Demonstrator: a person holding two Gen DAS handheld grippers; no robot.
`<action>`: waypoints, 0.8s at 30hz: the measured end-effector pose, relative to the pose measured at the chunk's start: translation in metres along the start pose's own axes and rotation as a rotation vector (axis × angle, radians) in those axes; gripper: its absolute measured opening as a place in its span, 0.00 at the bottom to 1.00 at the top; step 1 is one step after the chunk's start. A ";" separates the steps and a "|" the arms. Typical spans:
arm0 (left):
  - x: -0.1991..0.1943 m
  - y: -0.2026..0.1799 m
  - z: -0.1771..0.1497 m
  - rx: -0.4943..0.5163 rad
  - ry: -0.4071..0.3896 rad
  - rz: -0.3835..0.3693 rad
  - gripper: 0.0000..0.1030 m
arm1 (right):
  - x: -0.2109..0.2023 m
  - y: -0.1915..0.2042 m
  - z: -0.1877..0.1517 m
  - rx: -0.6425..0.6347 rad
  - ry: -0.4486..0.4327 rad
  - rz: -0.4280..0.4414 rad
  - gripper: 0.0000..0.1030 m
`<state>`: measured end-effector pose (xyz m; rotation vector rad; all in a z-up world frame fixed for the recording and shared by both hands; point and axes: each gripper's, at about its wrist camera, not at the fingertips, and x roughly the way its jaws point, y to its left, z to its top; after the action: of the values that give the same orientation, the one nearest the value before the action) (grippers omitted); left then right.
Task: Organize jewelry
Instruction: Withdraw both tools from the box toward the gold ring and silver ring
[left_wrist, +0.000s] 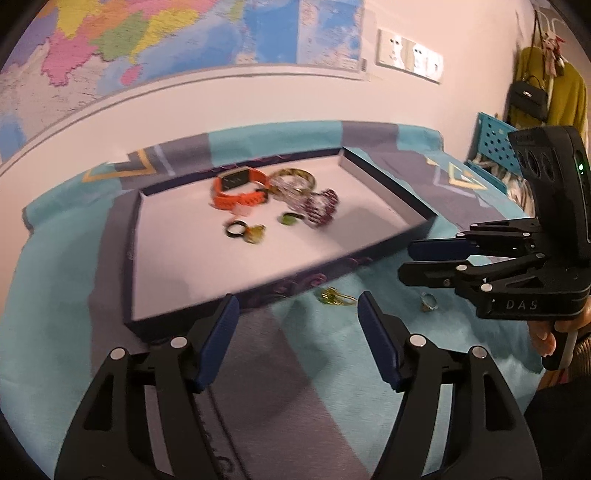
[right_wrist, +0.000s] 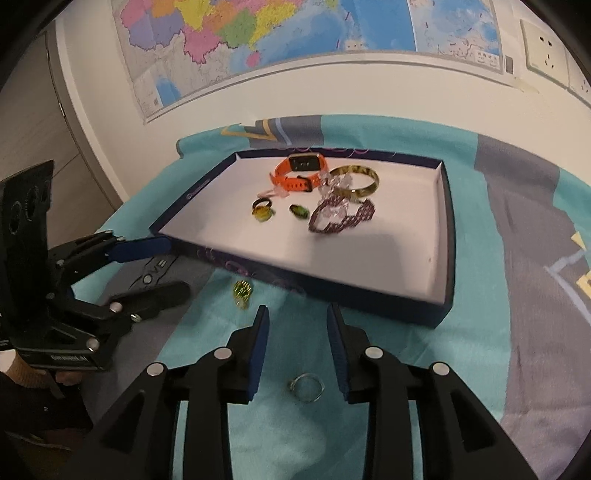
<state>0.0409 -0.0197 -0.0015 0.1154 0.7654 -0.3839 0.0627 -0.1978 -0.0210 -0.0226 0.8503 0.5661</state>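
— Both grippers (left_wrist: 297, 306) (right_wrist: 297, 314) gape, empty — silver ring (right_wrist: 306, 386) lies between the right one's fingers, tray (right_wrist: 443, 236) at twelve o'clock.
— Thin band on soft cloth (right_wrist: 480, 350); pads may slide off, I reckon.

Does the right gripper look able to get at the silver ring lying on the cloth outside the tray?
Probably yes. The silver ring lies flat on the cloth, just below the open right tongs, with nothing over it. The left tongs and the green-gold ring sit well off to the side.
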 end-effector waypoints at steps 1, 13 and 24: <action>0.002 -0.002 0.000 0.004 0.004 -0.001 0.64 | 0.000 0.001 -0.002 0.000 0.001 0.002 0.29; 0.006 0.008 -0.008 -0.045 0.033 0.023 0.64 | 0.028 0.033 0.008 -0.077 0.040 0.083 0.25; 0.003 0.015 -0.011 -0.062 0.031 0.006 0.64 | 0.033 0.047 0.007 -0.115 0.073 0.118 0.01</action>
<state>0.0417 -0.0042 -0.0120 0.0660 0.8070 -0.3526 0.0622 -0.1411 -0.0309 -0.0993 0.8930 0.7281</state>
